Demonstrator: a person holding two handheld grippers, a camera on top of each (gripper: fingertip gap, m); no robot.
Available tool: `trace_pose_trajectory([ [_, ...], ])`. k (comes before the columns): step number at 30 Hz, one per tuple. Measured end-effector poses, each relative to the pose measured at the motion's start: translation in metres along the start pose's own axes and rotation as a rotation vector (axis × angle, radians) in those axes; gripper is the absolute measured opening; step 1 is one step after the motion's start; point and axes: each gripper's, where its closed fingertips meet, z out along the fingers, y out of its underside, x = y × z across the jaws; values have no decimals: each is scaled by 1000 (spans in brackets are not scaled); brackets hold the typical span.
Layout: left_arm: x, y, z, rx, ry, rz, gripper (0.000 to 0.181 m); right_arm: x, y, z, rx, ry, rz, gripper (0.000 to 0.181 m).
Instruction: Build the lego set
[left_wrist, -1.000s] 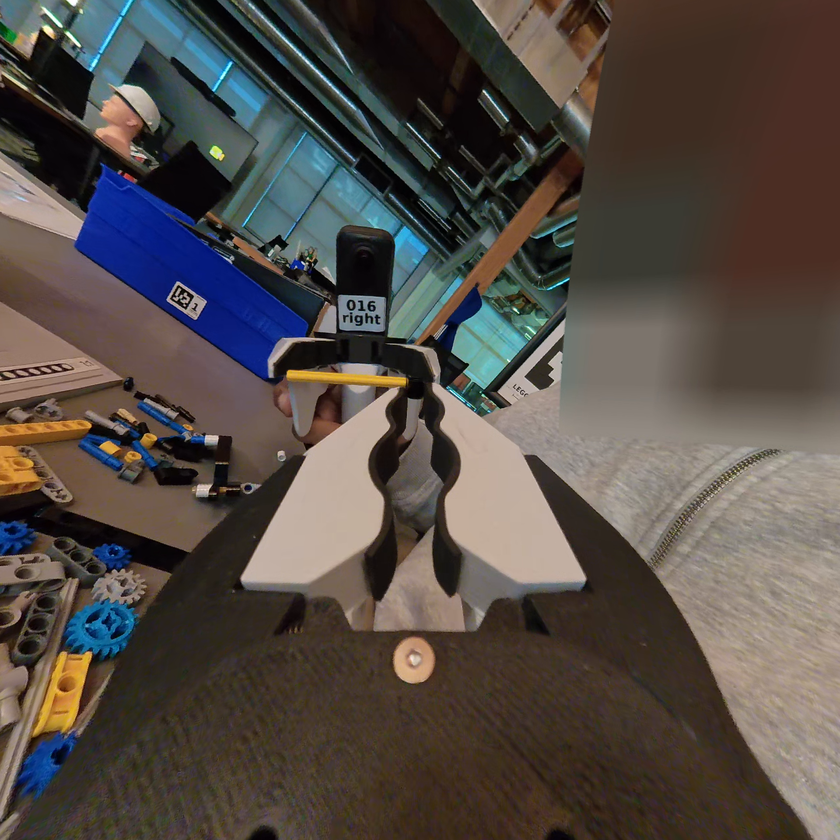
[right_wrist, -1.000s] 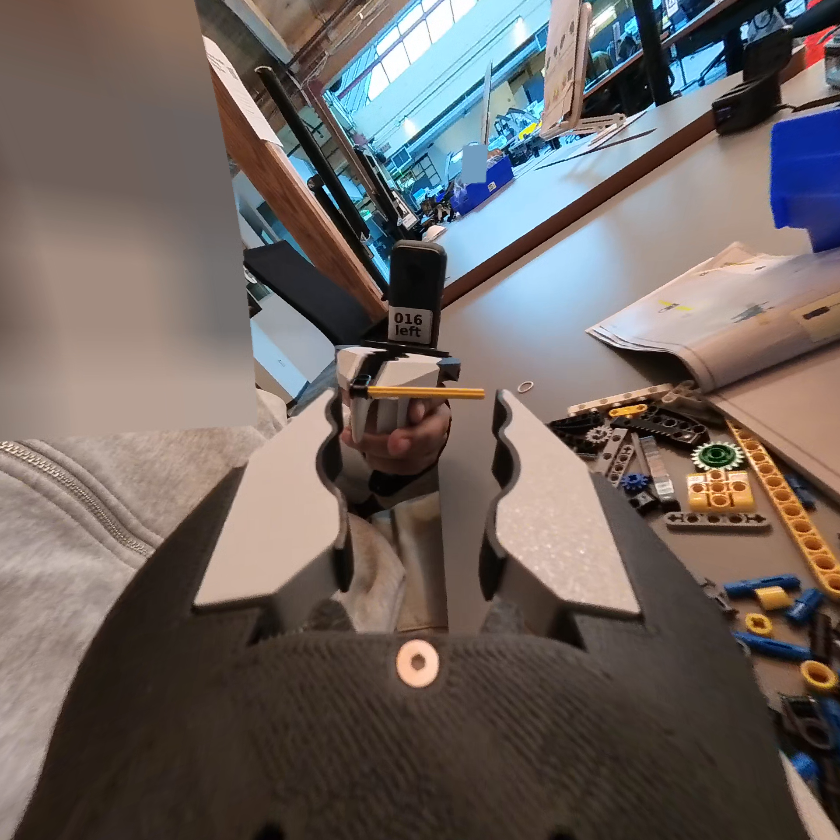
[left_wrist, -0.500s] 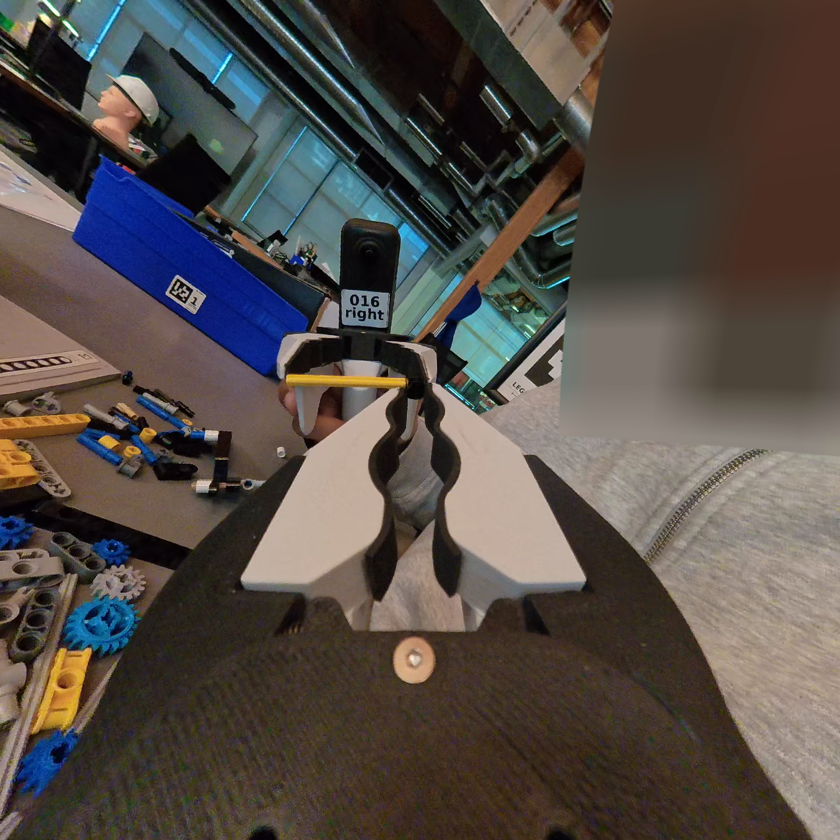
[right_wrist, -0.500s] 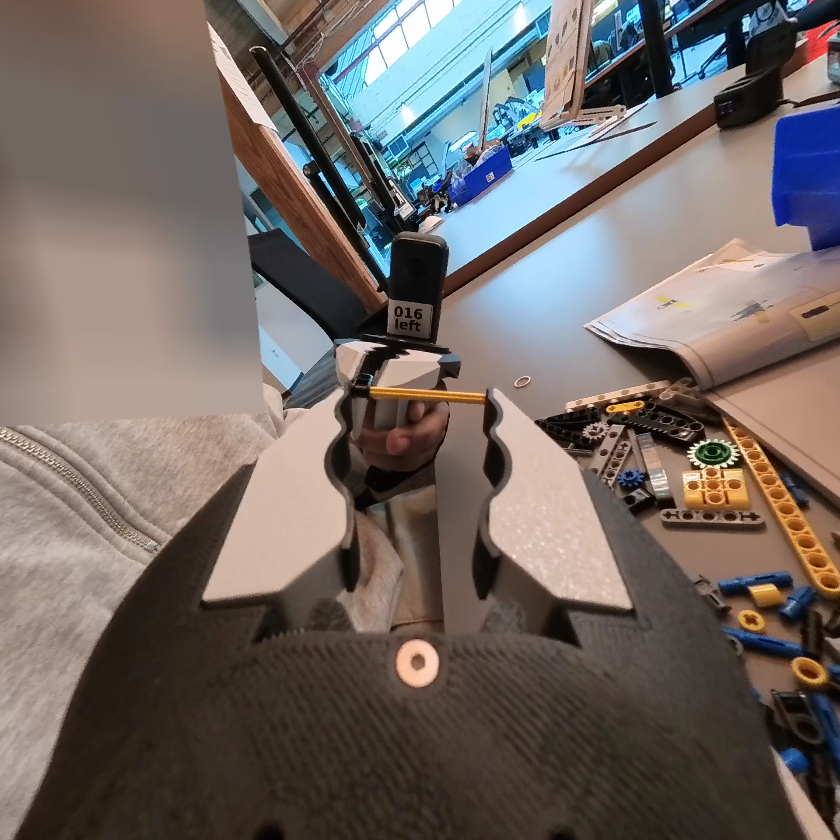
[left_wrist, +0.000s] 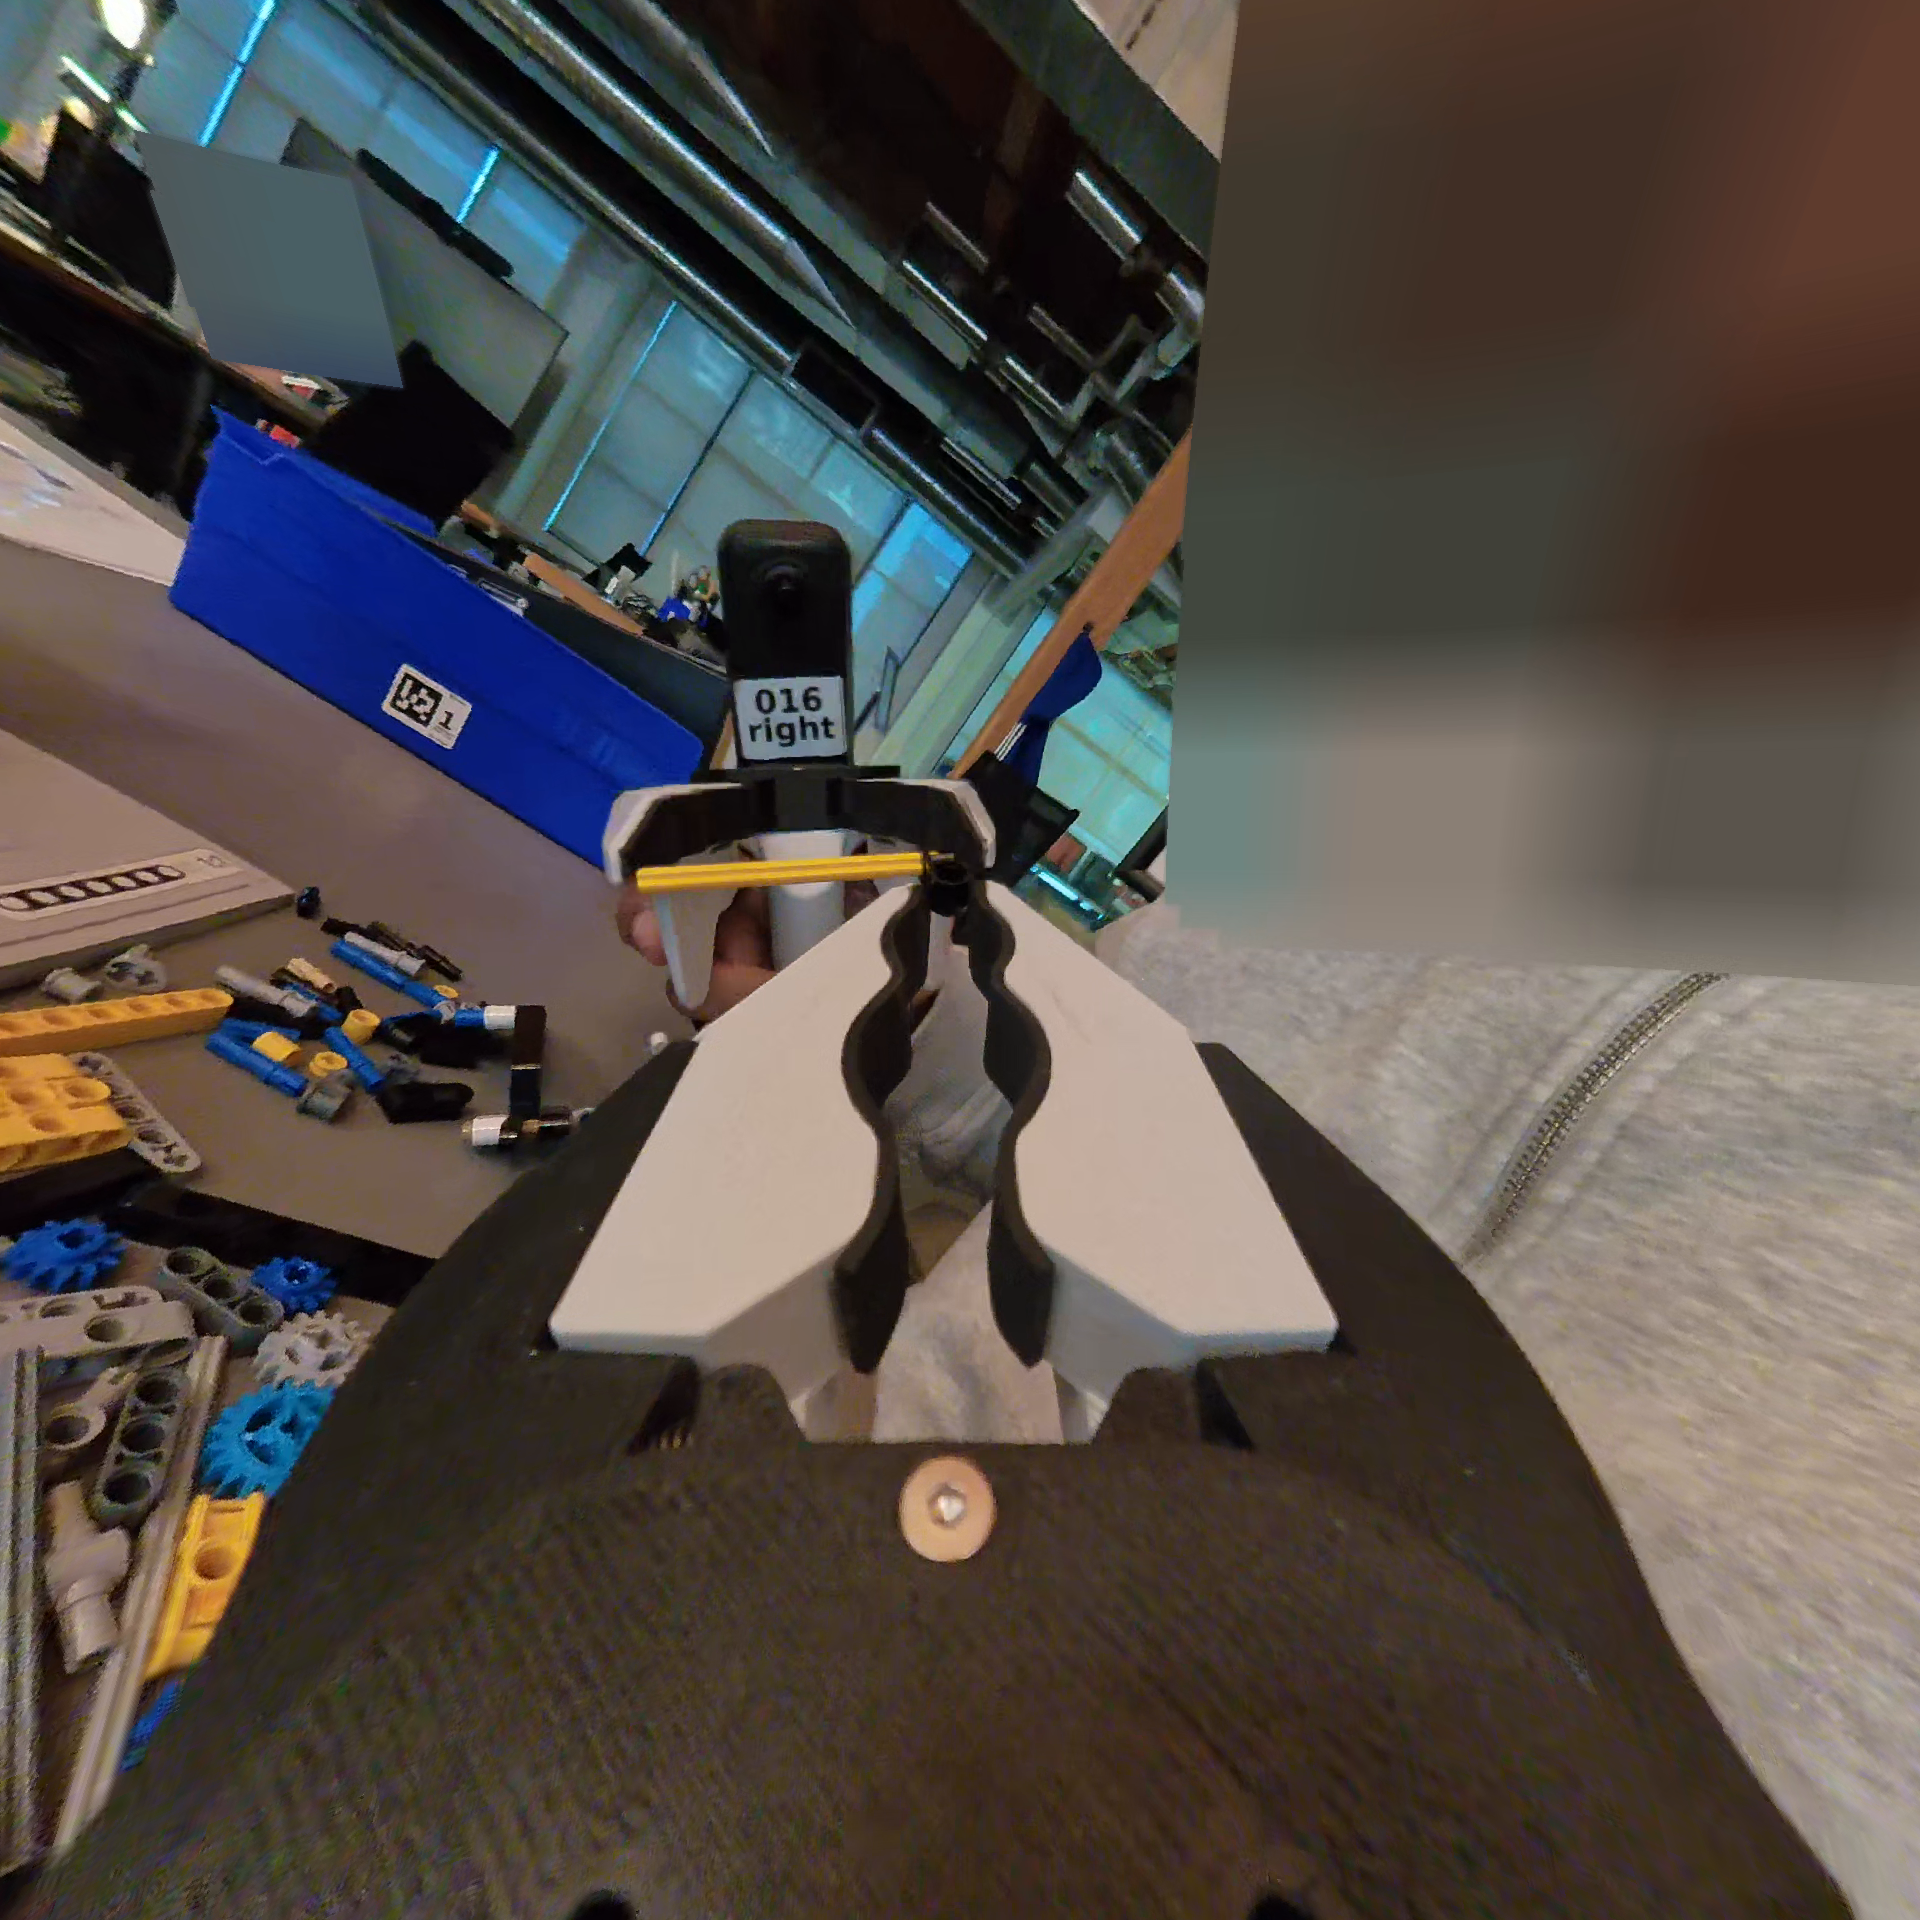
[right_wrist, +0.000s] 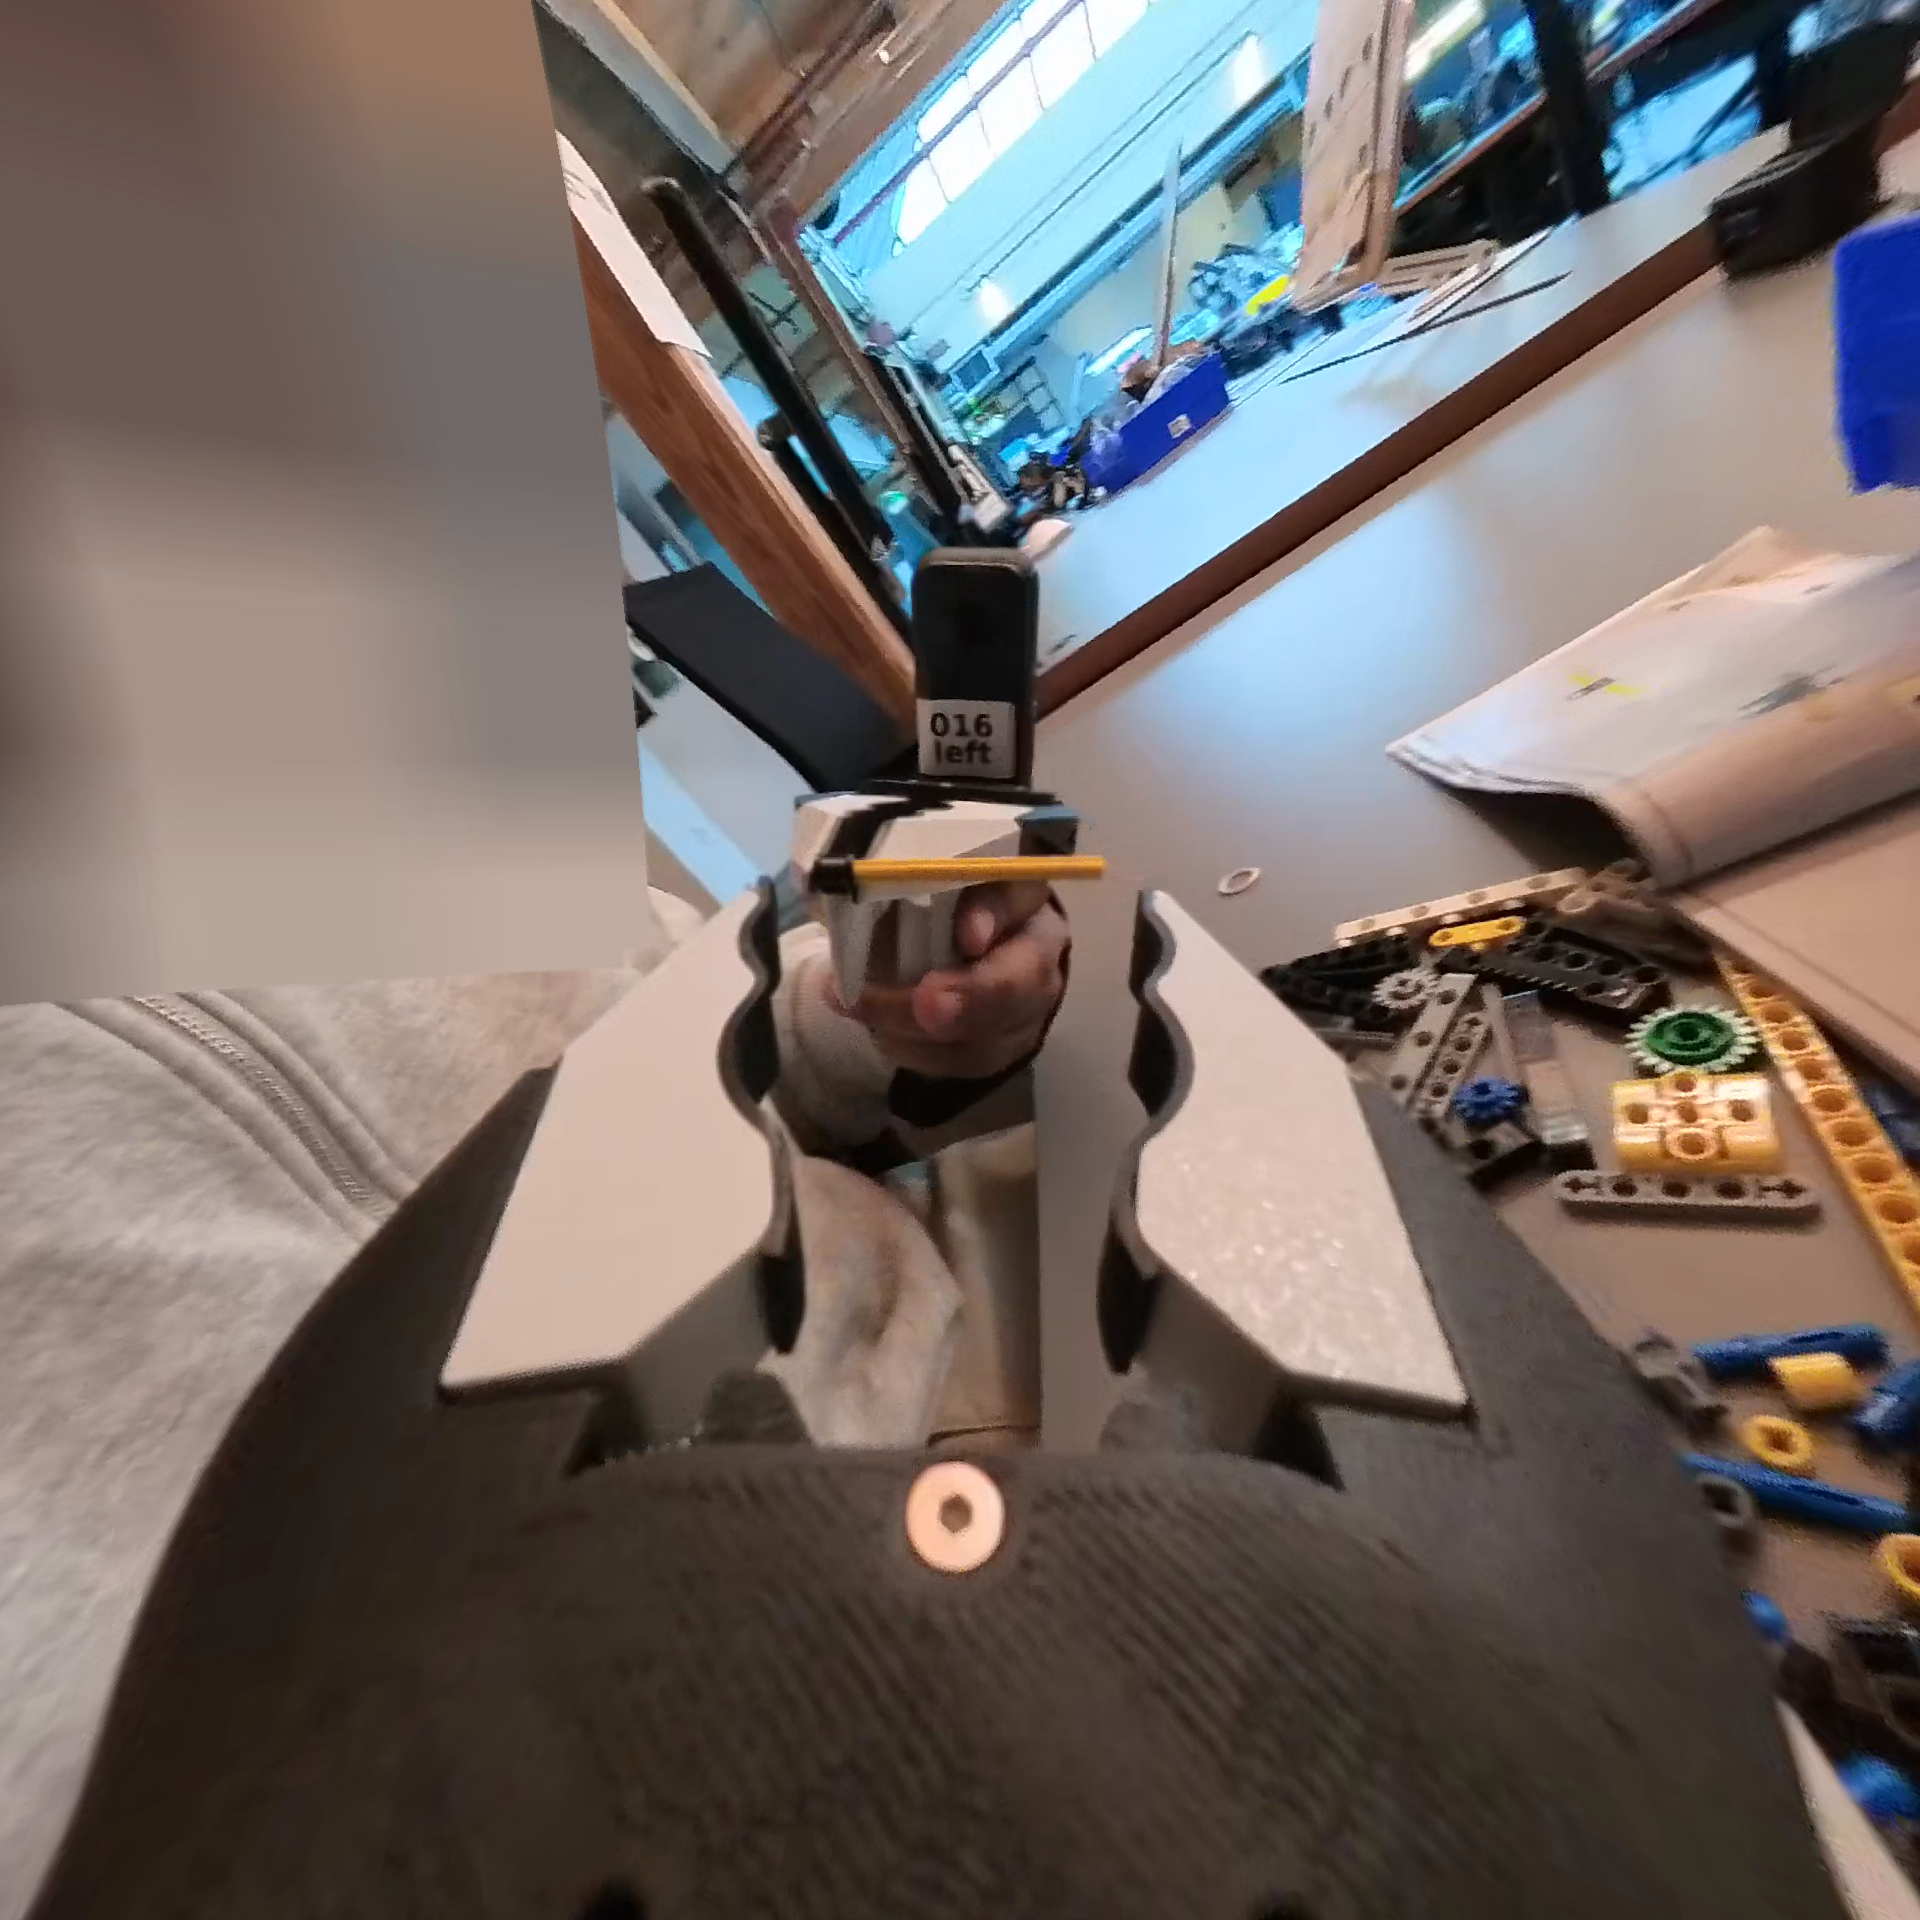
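My left gripper (left_wrist: 940, 899) is shut at its tips on the black end of a thin yellow axle (left_wrist: 779, 873), held in the air and sticking out to the left. My right gripper (right_wrist: 951, 914) is open and empty. It faces the left gripper, and the axle (right_wrist: 977, 869) lies crosswise just beyond its fingertips. In the left wrist view the right gripper (left_wrist: 800, 842) shows behind the axle, jaws spread. In the right wrist view the left gripper (right_wrist: 831, 873) shows farther off, held in a hand.
Loose Lego pieces (left_wrist: 343, 1039) lie on the grey table (left_wrist: 260, 769), with blue gears (left_wrist: 265, 1439) near the left. A blue bin (left_wrist: 416, 623) stands behind. An open booklet (right_wrist: 1714, 748), a yellow beam (right_wrist: 1829, 1122) and a green gear (right_wrist: 1688, 1039) lie right. A grey sweatshirt (left_wrist: 1558, 1247) is close. Only a small space, under 4 cm, lies between the two pairs of fingers.
Both grippers stay facing each other with only small shifts. The left keeps its hold on the yellow axle and the right stays open. The right wrist view is now blurred by motion.
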Motion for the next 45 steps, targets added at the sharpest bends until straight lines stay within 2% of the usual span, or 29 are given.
trace_pose_trajectory([
  [6, -3, 17, 5, -122, -85, 205, 4, -4, 9, 4, -38, -44, 24, 69],
  [14, 0, 28, 8, -184, -92, 288, 5, -17, 8, -2, -24, -142, -11, 64],
  [19, 0, 30, 8, -190, -83, 287, 5, -7, 10, -4, -42, -70, -92, 67],
  [22, 1, 29, 7, -182, -66, 265, 5, -11, 11, -4, -47, -76, -147, 68],
  [28, 9, 28, 7, -159, 35, 134, 4, -12, 19, -1, -79, -42, -266, 69],
  [39, 11, 27, 5, -149, 52, 127, 4, -15, 18, 0, -44, -117, -122, 63],
  [45, 13, 26, 5, -144, 72, 112, 4, -17, 20, 2, -53, -118, -128, 59],
])
